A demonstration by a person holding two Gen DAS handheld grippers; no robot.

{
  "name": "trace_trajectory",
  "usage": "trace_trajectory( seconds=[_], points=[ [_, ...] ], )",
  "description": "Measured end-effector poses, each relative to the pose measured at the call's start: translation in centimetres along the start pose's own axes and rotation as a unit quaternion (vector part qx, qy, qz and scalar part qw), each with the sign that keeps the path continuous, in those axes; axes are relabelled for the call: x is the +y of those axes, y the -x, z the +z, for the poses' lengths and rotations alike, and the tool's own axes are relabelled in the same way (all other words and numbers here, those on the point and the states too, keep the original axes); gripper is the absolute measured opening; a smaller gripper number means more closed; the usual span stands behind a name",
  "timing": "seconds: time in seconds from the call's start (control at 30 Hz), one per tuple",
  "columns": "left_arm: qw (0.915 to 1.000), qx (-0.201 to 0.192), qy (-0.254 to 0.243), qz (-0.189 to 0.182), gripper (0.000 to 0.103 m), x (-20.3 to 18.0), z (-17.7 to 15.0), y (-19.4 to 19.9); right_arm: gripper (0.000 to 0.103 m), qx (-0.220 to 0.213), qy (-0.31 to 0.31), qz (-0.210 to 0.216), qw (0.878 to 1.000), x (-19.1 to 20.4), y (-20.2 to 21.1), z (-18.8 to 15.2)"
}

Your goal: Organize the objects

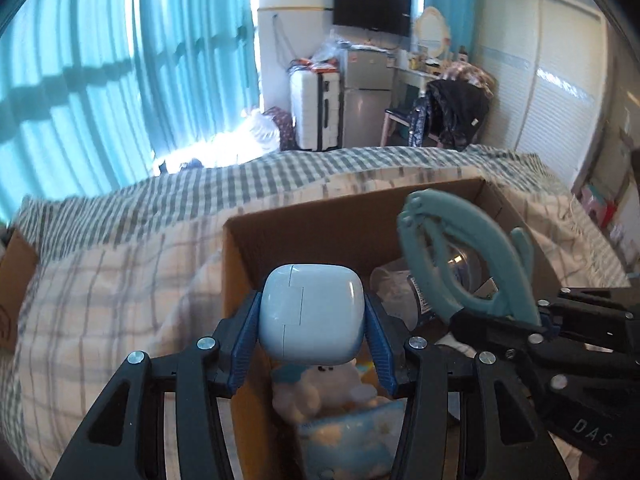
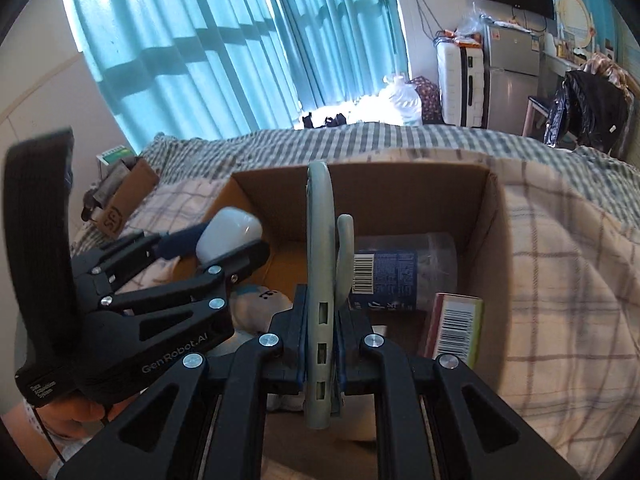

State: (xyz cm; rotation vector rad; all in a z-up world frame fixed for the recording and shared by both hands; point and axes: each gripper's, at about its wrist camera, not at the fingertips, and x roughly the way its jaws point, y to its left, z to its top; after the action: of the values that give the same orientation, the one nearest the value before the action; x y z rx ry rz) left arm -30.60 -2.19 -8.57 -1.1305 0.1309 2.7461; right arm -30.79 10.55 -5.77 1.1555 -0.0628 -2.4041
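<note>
Both over the cardboard box (image 1: 240,240): left gripper (image 1: 312,320) clamps white earbud case (image 1: 310,312), right gripper (image 2: 320,344) clamps teal hanger (image 2: 320,240).

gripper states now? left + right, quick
Left gripper: shut on the white earbud case.
Right gripper: shut on the teal cactus-shaped frame.

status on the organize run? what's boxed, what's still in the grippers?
Done: a plastic bottle, a plush toy and a small barcoded carton lie in the cardboard box. In hand: left gripper grips a white case; right gripper grips a teal clip, both over the box. Left: release both.
</note>
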Motion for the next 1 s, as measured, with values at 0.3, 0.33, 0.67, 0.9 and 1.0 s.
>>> trace_trajectory(
  seconds=[0.3, 0.33, 0.67, 0.9, 1.0],
  points=[
    [0.9996, 0.014, -0.003, -0.026, 0.086, -0.4, 0.5, 1.3, 0.039, -0.046, -0.024, -0.005, 0.999, -0.8, 3.4, 0.5],
    [0.9996, 0.013, 0.002, -0.023, 0.093, -0.5, 0.7, 2.3, 0.039, -0.048, -0.022, -0.011, 0.999, -0.7, 4.2, 0.7],
    [0.9940, -0.095, 0.055, 0.000, 0.103, 0.4, 5.0, 18.5, 0.055, -0.123, -0.002, -0.036, 0.992, 3.0, 18.4, 1.9],
    [0.9776, -0.191, 0.084, 0.026, 0.103, -0.2, 5.6, 31.3, 0.077, -0.198, 0.042, -0.067, 0.977, 8.5, 30.2, 0.9],
    [0.9690, -0.223, 0.098, 0.044, 0.103, -0.8, 4.6, 35.8, 0.087, -0.220, 0.048, -0.080, 0.971, 10.0, 34.1, -0.8]
  ],
)
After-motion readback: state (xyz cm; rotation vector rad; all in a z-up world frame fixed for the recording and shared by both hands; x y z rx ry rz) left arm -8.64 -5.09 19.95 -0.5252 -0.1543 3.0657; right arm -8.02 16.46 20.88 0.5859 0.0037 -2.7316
